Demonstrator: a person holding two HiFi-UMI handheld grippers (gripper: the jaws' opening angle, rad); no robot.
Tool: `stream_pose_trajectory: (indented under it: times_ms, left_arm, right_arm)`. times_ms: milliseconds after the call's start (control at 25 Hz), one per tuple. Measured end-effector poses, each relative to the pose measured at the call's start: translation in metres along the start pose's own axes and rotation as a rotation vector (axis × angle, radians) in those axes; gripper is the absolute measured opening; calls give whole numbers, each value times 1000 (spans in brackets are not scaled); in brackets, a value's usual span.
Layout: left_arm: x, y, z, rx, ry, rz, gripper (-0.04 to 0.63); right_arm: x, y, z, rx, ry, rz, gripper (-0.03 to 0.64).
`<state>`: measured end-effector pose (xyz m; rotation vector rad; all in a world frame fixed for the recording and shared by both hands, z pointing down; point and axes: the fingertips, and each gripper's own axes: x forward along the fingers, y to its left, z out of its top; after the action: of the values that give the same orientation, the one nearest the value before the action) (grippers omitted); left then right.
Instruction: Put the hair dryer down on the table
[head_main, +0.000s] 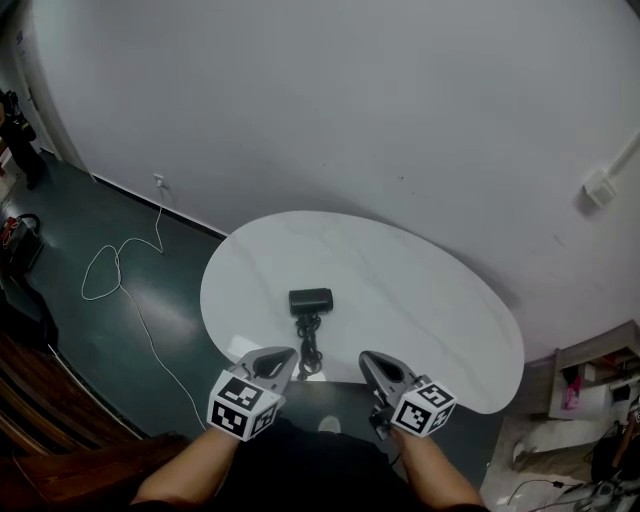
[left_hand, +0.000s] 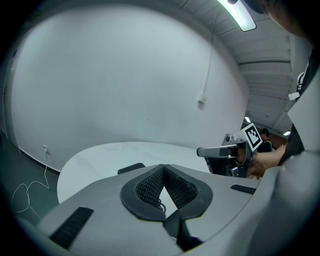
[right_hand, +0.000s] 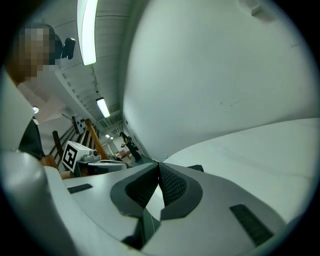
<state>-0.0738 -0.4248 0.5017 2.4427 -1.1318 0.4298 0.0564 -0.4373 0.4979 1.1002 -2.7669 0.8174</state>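
hair dryer (head_main: 311, 300) flat on table (head_main: 420, 300) | left hand-held gripper (head_main: 283, 357) closed, empty | right hand-held gripper (head_main: 372, 362) closed, empty

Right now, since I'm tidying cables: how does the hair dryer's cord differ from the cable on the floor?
The hair dryer's cord is black, the floor cable white. The cord lies bunched on the table; the floor cable sprawls in a loose loop toward a wall socket. Both lie slack.

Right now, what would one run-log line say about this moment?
hair dryer: lying on table, untouched by either gripper | left gripper: shut, empty | right gripper: shut, empty | task: dryer already down
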Motion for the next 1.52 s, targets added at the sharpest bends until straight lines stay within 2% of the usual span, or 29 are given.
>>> stream_pose_trajectory:
  times_ms: [160, 360, 800, 1520]
  left_arm:
    - [0, -6, 5, 14, -10, -8, 14]
    - [0, -14, 4, 24, -10, -11, 14]
    - [-6, -27, 1, 44, -17, -8, 14]
    - [-11, -24, -2, 52, -17, 10, 14]
  right_arm:
    - [-14, 2, 12, -22, -42, -11, 8]
    - [-22, 4, 8, -80, -33, -37, 8]
    - [-21, 9, -4, -89, -5, -37, 8]
    - [-18, 11, -7, -87, -2, -31, 8]
